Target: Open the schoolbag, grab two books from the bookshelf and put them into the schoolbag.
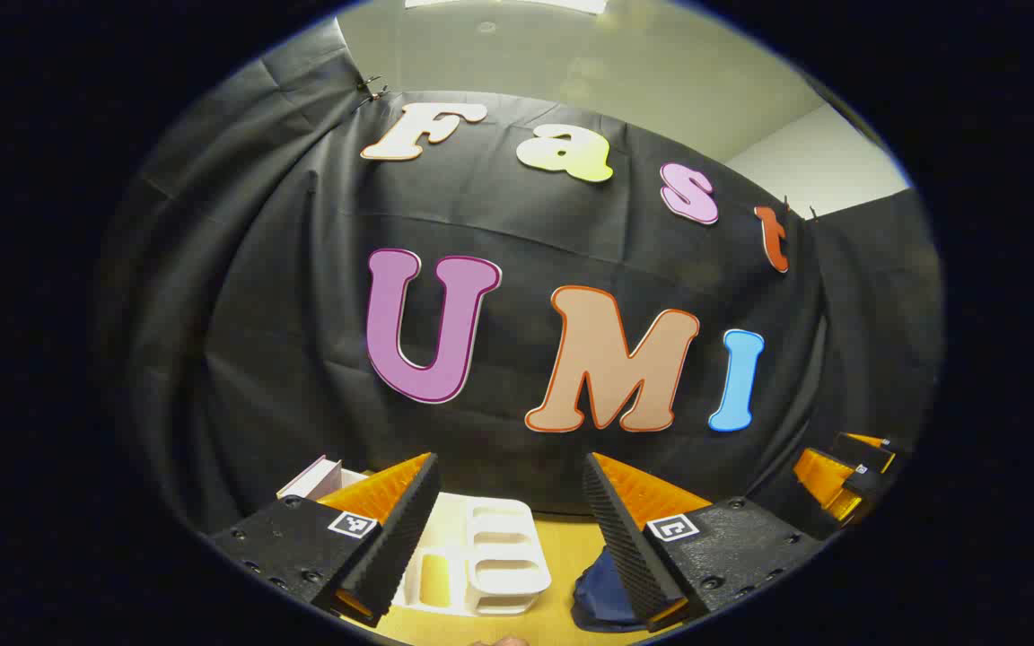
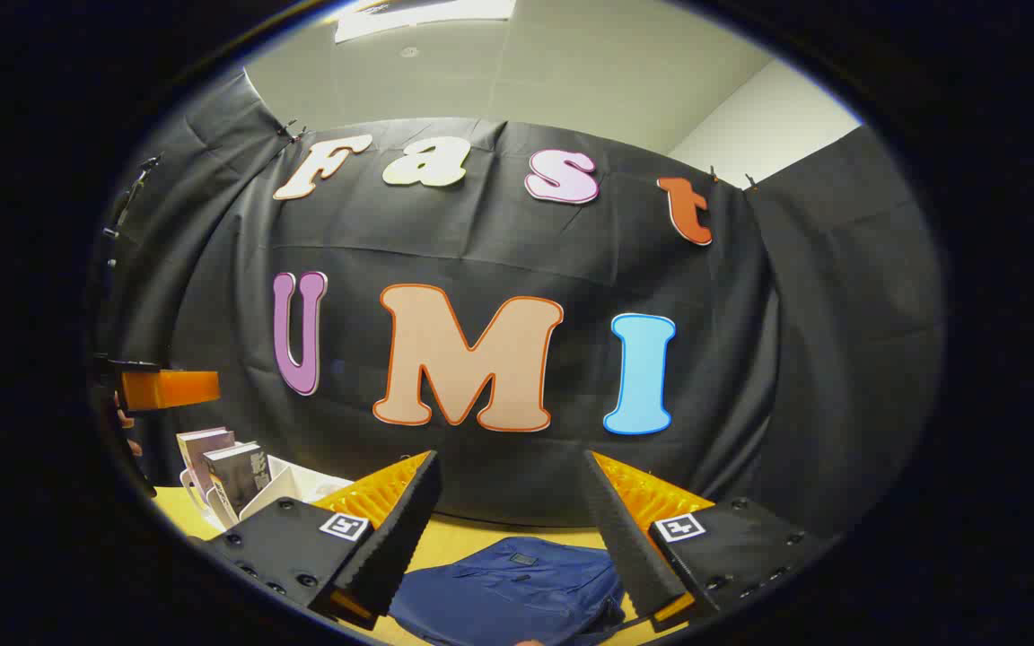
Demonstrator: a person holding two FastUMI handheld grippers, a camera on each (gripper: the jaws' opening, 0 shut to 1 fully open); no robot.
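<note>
Both grippers held up over the wooden table (image 2: pixel 481 538), aimed at the back wall of the booth.

Landmark: the schoolbag (image 2: pixel 517 588), dark blue, lying flat on the table, closed as far as I can tell; a small patch shows on its upper face.

Right gripper (image 2: pixel 512 529): poised above the schoolbag, fingers spread wide, nothing between them. The bag lies in the gap between the fingers and below them, no contact that I can see.

Left gripper (image 1: pixel 508 525): to the left of the schoolbag, also spread wide and carrying nothing. In the left gripper view a corner of the schoolbag (image 1: pixel 602 597) peeks out beside the right-hand finger, while the white bookshelf (image 1: pixel 481 565) sits on the table between the fingers, its near compartments bare.

Bookshelf (image 2: pixel 279 484), from the right gripper view: well to the left of the schoolbag, toward the table's far left edge. Two books (image 2: pixel 230 467) stand in it, leaning slightly, one behind the other; covers too small to make out.

Each view catches the other gripper: the right one at the right edge of the left gripper view (image 1: pixel 849 475), the left one at the left edge of the right gripper view (image 2: pixel 167 388), above the bookshelf, with a bit of the hand (image 2: pixel 127 431) holding it.
</note>
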